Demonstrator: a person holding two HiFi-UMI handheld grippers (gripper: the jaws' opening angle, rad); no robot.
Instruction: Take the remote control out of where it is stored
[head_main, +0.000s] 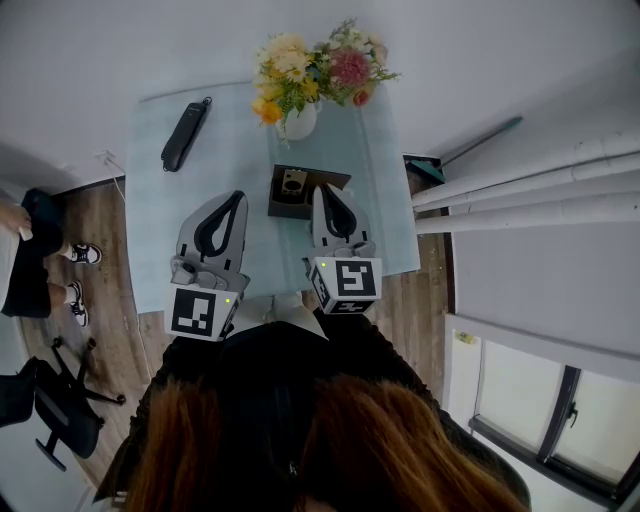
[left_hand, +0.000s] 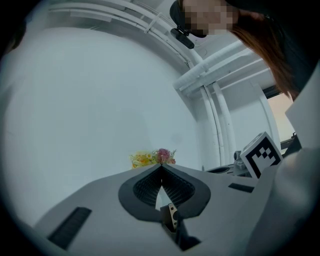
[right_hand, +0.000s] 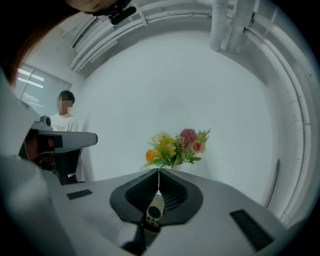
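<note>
1. Where the dark box (head_main: 283, 207) sits in the middle of the table (head_main: 150, 200), the remote (head_main: 293, 182) is inside it. The remote is small and pale, with a round black ring on it.
2. The right tool (head_main: 324, 190) is closed. Its two tips press together and hold nothing. The tips are over the right side of the box, just beside the remote.
3. In the right gripper view, the remote shows low down, through the gap under the closed tips.
4. The left tool (head_main: 238, 197) is closed too and holds nothing. It is to the left of the box, near it but a little apart.
5. Behind the box stands a white vase (head_main: 298, 123) with flowers (head_main: 318, 68) in yellow, orange and pink.
6. Left of the box and further back, a long black thing (head_main: 184, 135) lies on the table.
7. Well to the left of the box, off the table, a person (head_main: 30, 262) in dark clothes stands on the wood floor (head_main: 105, 235).
8. Right of the box, past the table's edge, a broom (head_main: 470, 145) with a green handle leans low by the wall.
</note>
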